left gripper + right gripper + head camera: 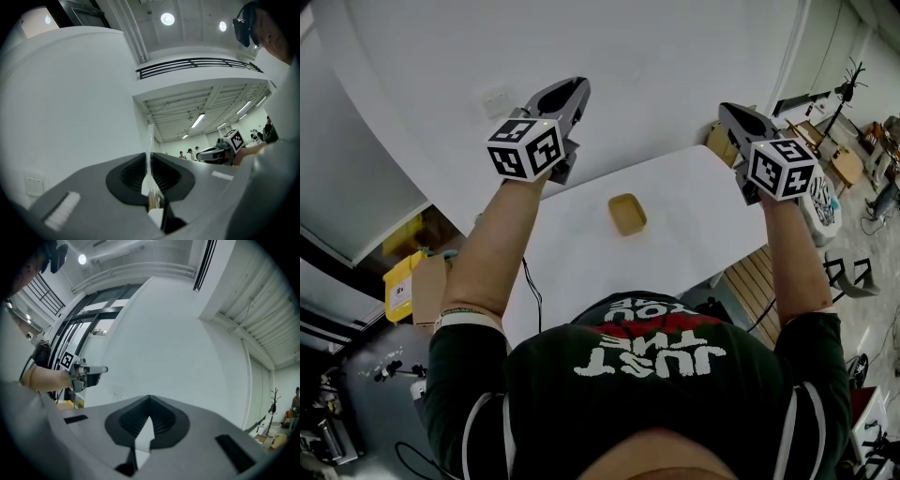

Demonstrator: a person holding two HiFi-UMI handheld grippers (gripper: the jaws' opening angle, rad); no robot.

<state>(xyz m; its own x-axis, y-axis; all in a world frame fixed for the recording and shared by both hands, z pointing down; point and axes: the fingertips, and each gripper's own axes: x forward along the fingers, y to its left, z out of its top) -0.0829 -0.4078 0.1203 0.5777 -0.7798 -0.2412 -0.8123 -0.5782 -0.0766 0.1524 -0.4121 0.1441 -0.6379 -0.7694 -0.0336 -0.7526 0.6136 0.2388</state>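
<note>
Both grippers are held up high in front of a white wall, well above a white table (694, 192). My left gripper (573, 90) is shut with nothing between its jaws; in the left gripper view its jaws (149, 157) meet in a thin line and point at the wall and ceiling. My right gripper (727, 112) is shut and empty too, its jaws (150, 403) closed against the curved white wall. Each gripper shows in the other's view: the right gripper (226, 149) and the left gripper (87, 371). A small tan dish (627, 214) lies on the table below, between them.
A yellow box (398, 286) and a cardboard box (429, 286) stand left of the table. A wooden pallet (759, 277) lies on the floor at right, with cardboard boxes (844, 164) and a coat stand (848, 80) beyond. Several people stand far off (190, 153).
</note>
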